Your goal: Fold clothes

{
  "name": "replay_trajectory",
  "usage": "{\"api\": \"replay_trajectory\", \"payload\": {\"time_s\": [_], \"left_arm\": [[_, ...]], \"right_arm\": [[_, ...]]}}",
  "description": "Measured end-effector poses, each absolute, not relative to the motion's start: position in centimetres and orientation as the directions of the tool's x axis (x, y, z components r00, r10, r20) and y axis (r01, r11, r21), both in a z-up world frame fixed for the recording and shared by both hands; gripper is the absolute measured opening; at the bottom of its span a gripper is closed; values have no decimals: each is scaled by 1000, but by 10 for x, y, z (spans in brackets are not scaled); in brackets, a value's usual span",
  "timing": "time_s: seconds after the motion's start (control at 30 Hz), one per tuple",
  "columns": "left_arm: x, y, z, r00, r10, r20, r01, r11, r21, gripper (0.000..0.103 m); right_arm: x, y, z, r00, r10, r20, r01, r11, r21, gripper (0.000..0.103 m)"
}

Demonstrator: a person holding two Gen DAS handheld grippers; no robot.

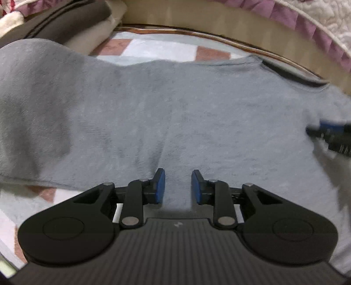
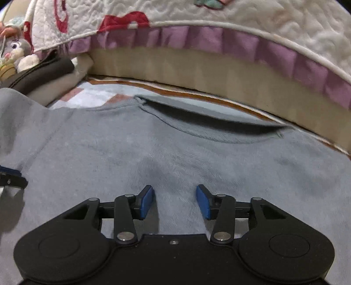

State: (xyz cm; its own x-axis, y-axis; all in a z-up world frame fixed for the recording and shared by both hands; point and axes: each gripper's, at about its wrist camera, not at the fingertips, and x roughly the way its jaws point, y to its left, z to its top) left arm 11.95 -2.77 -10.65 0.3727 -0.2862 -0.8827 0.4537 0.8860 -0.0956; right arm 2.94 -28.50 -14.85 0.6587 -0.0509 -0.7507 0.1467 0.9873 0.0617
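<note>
1. We see a grey-blue top spread flat over most of both views. It is a soft, fuzzy knit that lies on a checked blanket of pale blue, white and rust squares. Its neckline points away from us, toward a beige edge under a quilt. The collar gapes a little and shows a dark inside. One side of the top, to the left in both views, bulges up in a rounded fold with shadowed dips.

2. The quilt hangs above, off-white with red shapes and a purple ruffle along its hem.

3. At far left lies a stack of folded clothes, dark brown over beige, just beyond the raised fold.

4. Our left gripper hovers low over the near part of the top. Its blue pads stand a narrow gap apart, with nothing pinched between them.

5. Our right gripper hangs over the middle of the top, below the neckline. Its jaws stand wider apart and hold nothing.

6. A plush rabbit sits at the far left, behind the stack.

7. We can read no writing or label on the top. A small pale mark on the left gripper's body is too blurred to make out.
</note>
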Motion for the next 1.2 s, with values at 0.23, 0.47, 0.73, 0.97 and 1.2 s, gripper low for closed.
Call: {"api": "replay_trajectory", "payload": {"time_s": [0.23, 0.47, 0.73, 0.97, 1.2], "left_arm": [[122, -3, -80, 450, -339, -827, 408, 901, -148, 30], [120, 77, -37, 743, -181, -644, 117, 983, -142, 42], [103, 150, -24, 846, -2, -533, -81, 988, -132, 37], [110, 169, -31, 821, 22, -570, -175, 960, -216, 40], [110, 170, -32, 859, -55, -510, -116, 948, -297, 63]], "right_arm": [[52, -286, -142, 641, -28, -767, 108, 993, 55, 61], [16, -273, -131, 639, 87, -764, 125, 969, 215, 63], [-21, -231, -134, 604, 66, -794, -2, 997, 82, 61], [-33, -187, -137, 590, 89, -803, -172, 985, -17, 61], [-46, -163, -138, 524, 261, -811, -273, 953, 131, 71]]}}
